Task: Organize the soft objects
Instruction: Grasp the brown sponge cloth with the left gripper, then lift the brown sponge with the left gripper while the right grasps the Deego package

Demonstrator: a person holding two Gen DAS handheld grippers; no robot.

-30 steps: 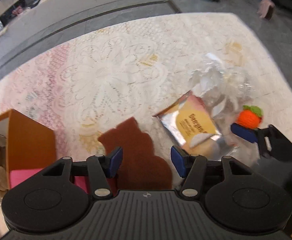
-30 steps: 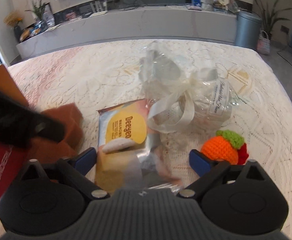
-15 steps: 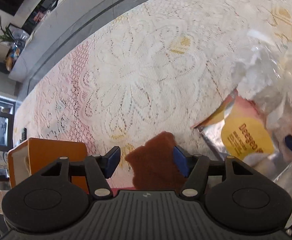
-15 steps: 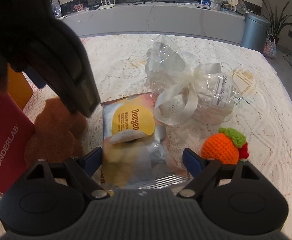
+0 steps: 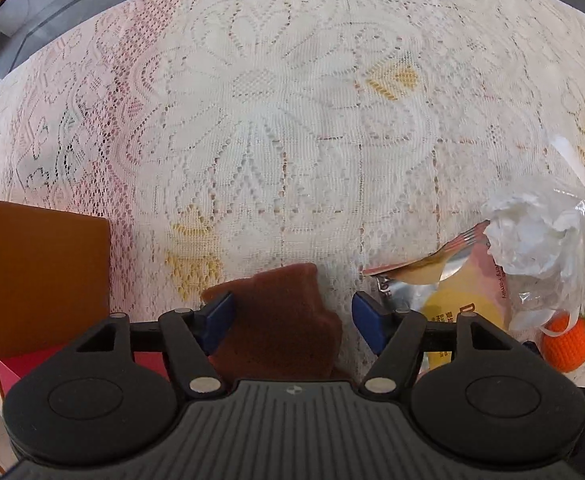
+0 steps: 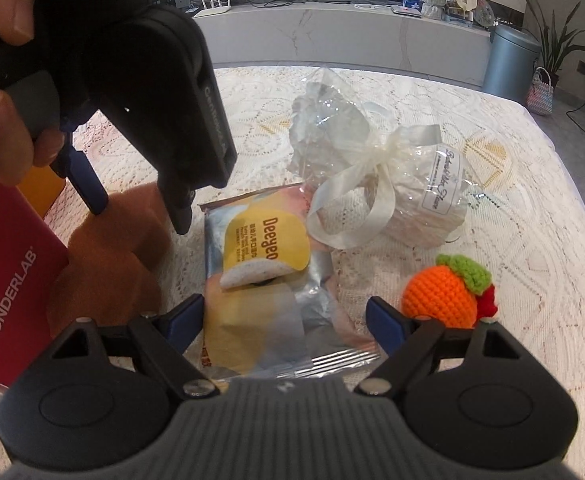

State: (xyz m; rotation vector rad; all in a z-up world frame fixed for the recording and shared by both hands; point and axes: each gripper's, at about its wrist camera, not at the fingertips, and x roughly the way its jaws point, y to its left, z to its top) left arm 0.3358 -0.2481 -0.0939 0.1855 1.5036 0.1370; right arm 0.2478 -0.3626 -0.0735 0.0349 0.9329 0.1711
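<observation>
Left wrist view shows you a table spread with a cream lace cloth (image 5: 292,128), its flower pattern tinged pink toward the left and dotted with yellow patches. Your left gripper (image 5: 292,316) points steeply down with its jaws spread; they have just been opening further, and the brown plush bear (image 5: 280,320) lies between the blue pads without either one pressing it. Just left of the bear stands an orange box (image 5: 44,276) with a red panel at its base. To the right the snack packet (image 5: 452,300) lies flat, its far corner under the clear gift bag (image 5: 548,240), and the orange crochet fruit (image 5: 564,344) sits at the right edge. Ahead of the bear, the middle of the cloth is bare all the way to the far rim.

From the right wrist view, your right gripper (image 6: 284,320) has its jaws wide, one on each side of the near end of the snack packet (image 6: 260,280), neither pinching it. The crochet fruit (image 6: 448,296) rests just beside the right pad. Your left hand (image 6: 8,120) and its gripper fill the upper left above the bear (image 6: 108,264), next to a red box (image 6: 8,292). Beyond the table's far rim run a pale marble counter (image 6: 332,40), a grey bin (image 6: 512,64) and a potted plant (image 6: 556,40).
</observation>
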